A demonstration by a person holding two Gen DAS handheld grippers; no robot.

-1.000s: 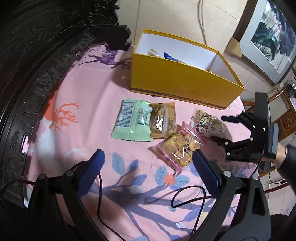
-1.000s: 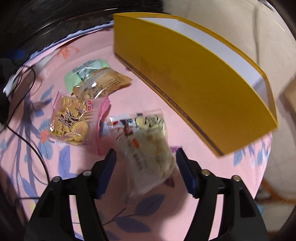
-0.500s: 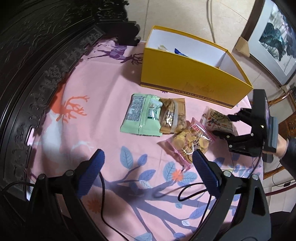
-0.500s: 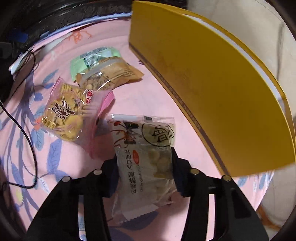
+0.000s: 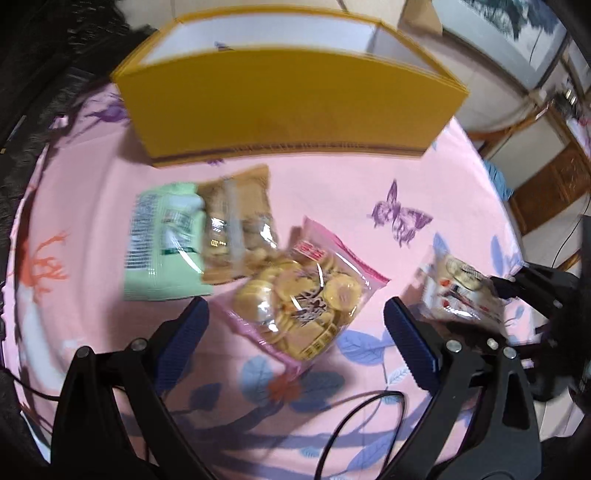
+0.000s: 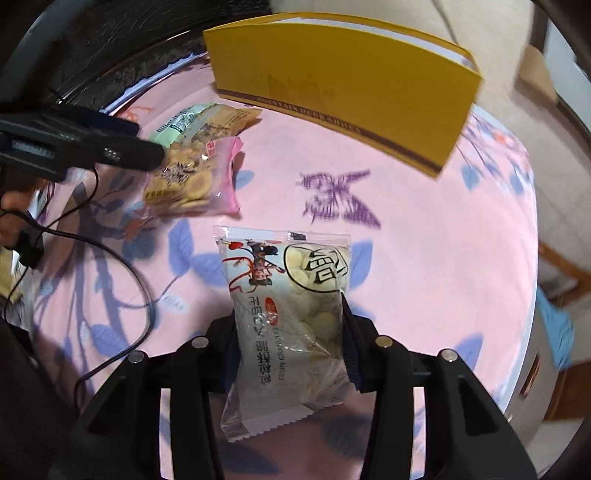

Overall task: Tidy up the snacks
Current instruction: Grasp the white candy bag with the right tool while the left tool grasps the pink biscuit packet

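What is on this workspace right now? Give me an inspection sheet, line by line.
Surface: pink printed tablecloth, leaf and butterfly pattern.
Job's things: yellow box, open top; green packet partly under tan packet; pink biscuit bag on the cloth; clear granule packet.
Clutter: nothing seen.
Grippers: left claw open, over the pink biscuit bag; right claw has just closed on the clear granule packet.
Cables: black cable looped on the cloth.
Surroundings: dark carved wood; framed picture.

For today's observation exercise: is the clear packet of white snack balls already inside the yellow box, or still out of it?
Out. The clear packet is clamped in the right gripper, over the pink cloth, short of the yellow box.
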